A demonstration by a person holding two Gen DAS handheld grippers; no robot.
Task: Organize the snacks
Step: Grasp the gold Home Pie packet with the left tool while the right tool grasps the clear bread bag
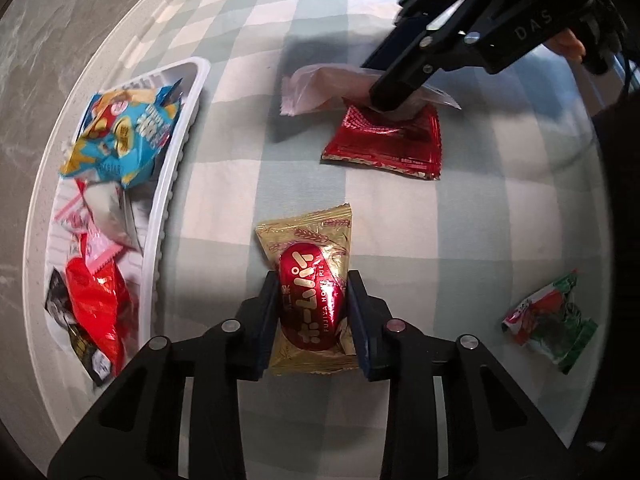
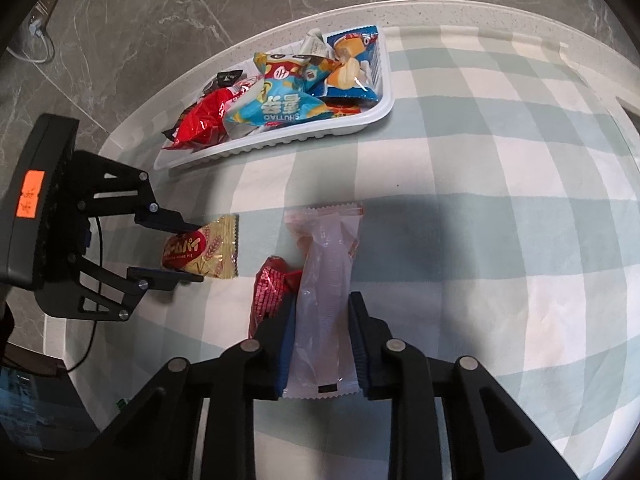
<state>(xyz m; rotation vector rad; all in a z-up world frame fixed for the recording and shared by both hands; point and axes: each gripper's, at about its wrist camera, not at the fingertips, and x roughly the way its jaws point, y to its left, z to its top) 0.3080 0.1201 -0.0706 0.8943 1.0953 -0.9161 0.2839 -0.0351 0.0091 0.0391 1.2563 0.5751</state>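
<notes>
My left gripper (image 1: pixel 313 280) is shut on a gold snack packet (image 1: pixel 308 248) with a red oval label, one pad pressing on each long side; the packet lies on the checked cloth. The right wrist view shows the same left gripper (image 2: pixel 198 252) and gold packet (image 2: pixel 216 252) at the left. My right gripper (image 2: pixel 322 300) is shut on a pale pink translucent packet (image 2: pixel 324 248), which lies partly over a red foil packet (image 2: pixel 270 288). Seen from the left wrist, the right gripper (image 1: pixel 390 98) pinches the pink packet (image 1: pixel 316 88) above the red packet (image 1: pixel 384 144).
A white tray (image 1: pixel 172 184) holding several snack bags stands near the round table's edge, and the tray (image 2: pixel 280 144) appears beyond both grippers. A green and red packet (image 1: pixel 552 320) lies alone at the right. A grey marble floor lies past the table edge.
</notes>
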